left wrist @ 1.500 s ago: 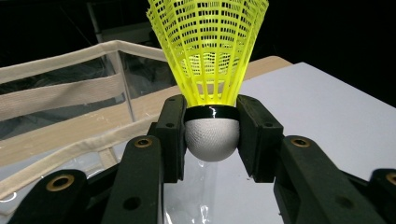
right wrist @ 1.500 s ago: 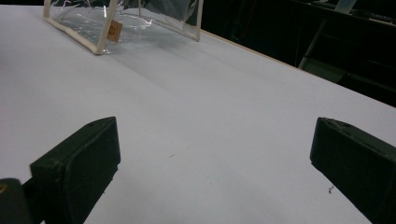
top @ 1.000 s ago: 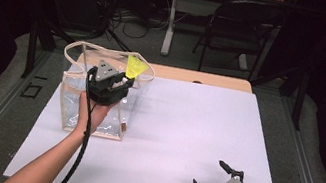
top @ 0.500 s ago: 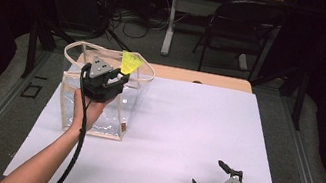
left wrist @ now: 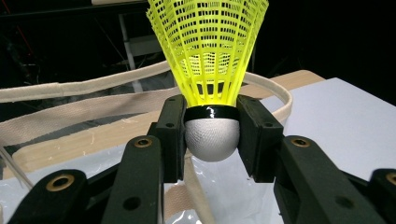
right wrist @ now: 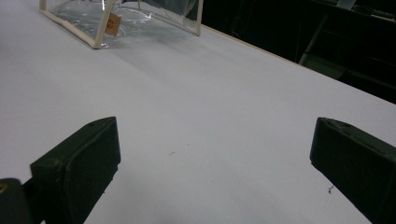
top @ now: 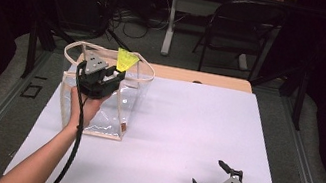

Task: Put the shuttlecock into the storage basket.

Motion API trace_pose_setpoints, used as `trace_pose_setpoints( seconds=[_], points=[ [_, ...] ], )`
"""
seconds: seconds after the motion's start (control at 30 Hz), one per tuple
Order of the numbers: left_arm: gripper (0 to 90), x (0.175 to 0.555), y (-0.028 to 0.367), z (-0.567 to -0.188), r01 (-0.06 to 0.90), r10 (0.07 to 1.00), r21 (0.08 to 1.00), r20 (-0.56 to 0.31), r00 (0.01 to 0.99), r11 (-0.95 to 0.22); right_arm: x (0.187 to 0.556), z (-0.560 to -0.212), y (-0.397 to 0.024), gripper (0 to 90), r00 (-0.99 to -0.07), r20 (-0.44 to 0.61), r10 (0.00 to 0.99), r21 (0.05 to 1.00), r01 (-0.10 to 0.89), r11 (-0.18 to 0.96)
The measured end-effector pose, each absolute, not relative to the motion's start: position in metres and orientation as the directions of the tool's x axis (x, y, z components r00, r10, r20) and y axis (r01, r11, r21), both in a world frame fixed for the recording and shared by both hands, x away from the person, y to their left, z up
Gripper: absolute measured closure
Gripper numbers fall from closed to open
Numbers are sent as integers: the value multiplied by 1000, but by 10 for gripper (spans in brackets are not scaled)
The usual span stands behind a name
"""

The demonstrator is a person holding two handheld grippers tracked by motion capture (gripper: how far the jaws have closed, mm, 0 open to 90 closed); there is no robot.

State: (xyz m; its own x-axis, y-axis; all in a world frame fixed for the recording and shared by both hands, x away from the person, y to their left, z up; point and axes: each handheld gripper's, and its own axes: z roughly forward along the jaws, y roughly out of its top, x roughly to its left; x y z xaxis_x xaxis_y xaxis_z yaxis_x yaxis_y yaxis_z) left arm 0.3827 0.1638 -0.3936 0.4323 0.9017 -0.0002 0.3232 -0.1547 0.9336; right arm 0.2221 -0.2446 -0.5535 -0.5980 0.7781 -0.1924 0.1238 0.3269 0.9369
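The yellow shuttlecock point(left wrist: 208, 70) is held above the open mouth of the clear bag point(top: 97, 105), at the far left of the white worktop point(top: 185, 126). It looks very light, with a firm rounded white cork point(left wrist: 211, 139) and a thin meshed plastic skirt that would likely flex or crush if squeezed; the cork, just under the black band, is the sound place to take hold of it, and that is where it is gripped. Its long axis runs from cork to skirt: in the left gripper view the cork sits between the jaws and the skirt flares away from the tool, and in the high view the skirt points toward the far edge of the worktop, over the bag's rim. The left tool point(left wrist: 211, 135) is clenched on the cork, one pad on each side. The bag seems soft and floppy, with cream webbing handles point(top: 142, 70) looping around its mouth, so a light drop should do. The right tool point(top: 218, 182) rests near the front right corner of the worktop, well apart from the bag, jaws spread wide with nothing between them.
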Motion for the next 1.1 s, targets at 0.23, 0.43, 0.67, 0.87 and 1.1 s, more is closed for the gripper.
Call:
trace_pose_setpoints(
  seconds=[0.23,0.43,0.67,0.87,1.1],
  points=[
    [645,385,170,-394,327,906,935,-16,423,-136,223,-554,-243,12,-598,-195,777,934,128,332],
    [645,386,178,-392,326,912,937,-22,409,-124,223,-554,-242,12,-599,-198,776,932,129,338],
    [645,389,185,-391,331,917,935,-15,398,-129,223,-555,-242,12,-599,-196,776,931,133,339],
    [645,393,190,-391,333,916,931,2,402,-149,223,-555,-242,12,-599,-203,774,930,129,343],
    [645,398,198,-391,322,894,925,40,445,-201,223,-554,-243,12,-600,-204,774,931,126,344]
  ],
)
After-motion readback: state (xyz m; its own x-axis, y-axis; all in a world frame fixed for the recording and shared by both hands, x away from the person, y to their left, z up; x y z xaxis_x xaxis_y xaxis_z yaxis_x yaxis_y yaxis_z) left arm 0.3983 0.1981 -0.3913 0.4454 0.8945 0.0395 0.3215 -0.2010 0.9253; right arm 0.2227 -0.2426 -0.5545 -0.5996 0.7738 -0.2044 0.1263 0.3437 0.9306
